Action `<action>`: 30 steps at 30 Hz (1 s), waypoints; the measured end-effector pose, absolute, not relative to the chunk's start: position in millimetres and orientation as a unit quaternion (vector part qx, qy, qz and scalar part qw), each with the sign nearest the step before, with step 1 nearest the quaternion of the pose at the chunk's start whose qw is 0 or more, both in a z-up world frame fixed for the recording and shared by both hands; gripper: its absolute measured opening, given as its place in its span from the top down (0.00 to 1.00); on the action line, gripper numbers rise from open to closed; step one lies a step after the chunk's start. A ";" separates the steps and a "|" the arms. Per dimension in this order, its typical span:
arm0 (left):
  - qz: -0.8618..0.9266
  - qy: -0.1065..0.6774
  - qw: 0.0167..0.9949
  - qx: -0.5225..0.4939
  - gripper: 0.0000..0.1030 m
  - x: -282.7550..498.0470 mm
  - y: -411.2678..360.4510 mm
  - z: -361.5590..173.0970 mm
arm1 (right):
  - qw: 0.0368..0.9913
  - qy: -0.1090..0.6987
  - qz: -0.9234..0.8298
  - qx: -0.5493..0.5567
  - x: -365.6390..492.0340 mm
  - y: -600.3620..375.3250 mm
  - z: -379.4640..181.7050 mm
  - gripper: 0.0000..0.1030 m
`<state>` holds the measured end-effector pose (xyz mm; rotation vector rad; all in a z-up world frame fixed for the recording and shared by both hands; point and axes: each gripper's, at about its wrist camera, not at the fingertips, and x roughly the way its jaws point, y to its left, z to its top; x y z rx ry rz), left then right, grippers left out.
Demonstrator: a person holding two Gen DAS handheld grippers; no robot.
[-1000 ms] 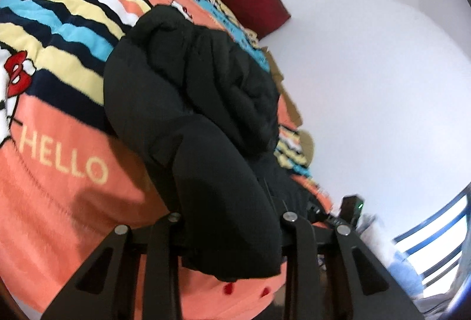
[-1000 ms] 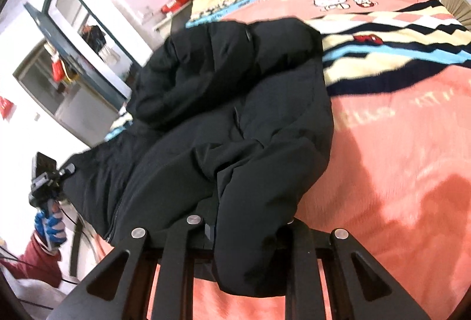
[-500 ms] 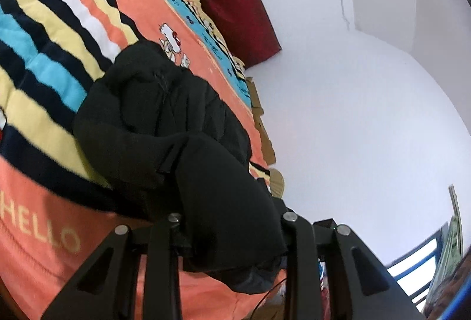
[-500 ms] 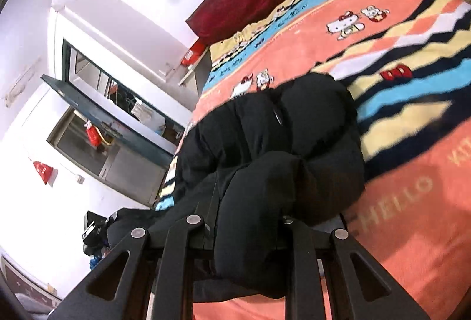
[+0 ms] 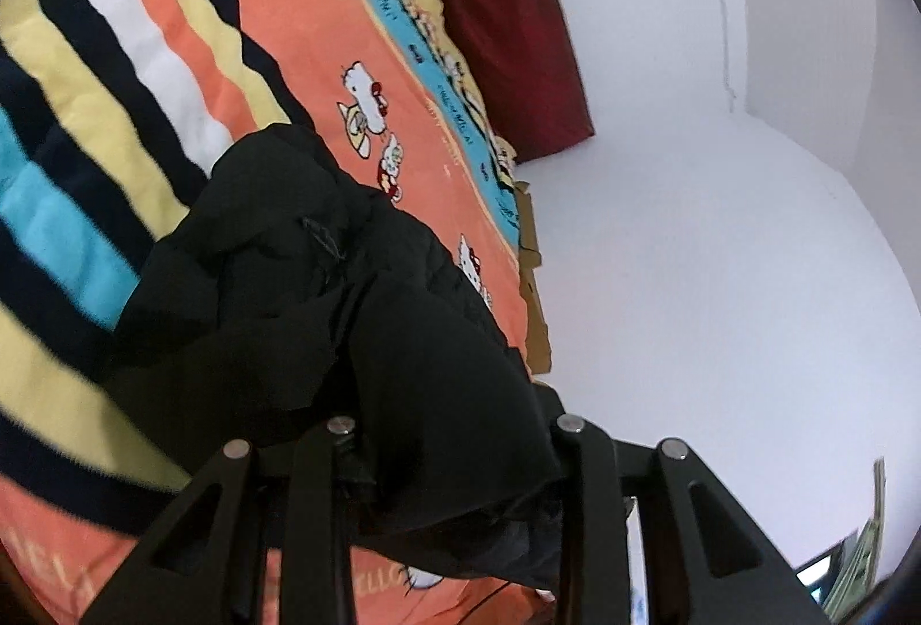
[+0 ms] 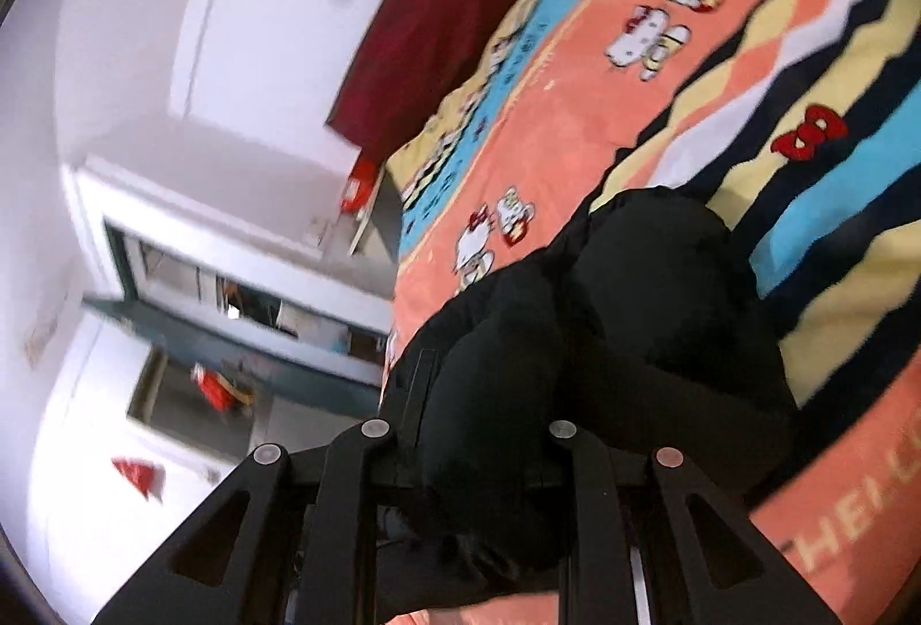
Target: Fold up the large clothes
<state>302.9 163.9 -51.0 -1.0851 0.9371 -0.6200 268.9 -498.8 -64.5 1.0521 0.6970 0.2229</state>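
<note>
The black jacket (image 5: 368,337) is bulging over the left gripper (image 5: 455,458), hiding the pads, so how its opening jaws are meeting the cloth is not showing. On the right gripper (image 6: 472,452) the same padding is covering the pads too. The blanket's (image 5: 299,9) lettering is running off the frame edge. Motion blur is smearing the doorway (image 6: 242,314) and the red things hanging beyond it.
</note>
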 end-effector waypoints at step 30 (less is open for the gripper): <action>-0.228 0.453 0.692 -0.514 0.46 484.3 157.3 -121.5 | 0.807 0.358 -0.012 0.469 414.5 -516.6 -126.2 0.34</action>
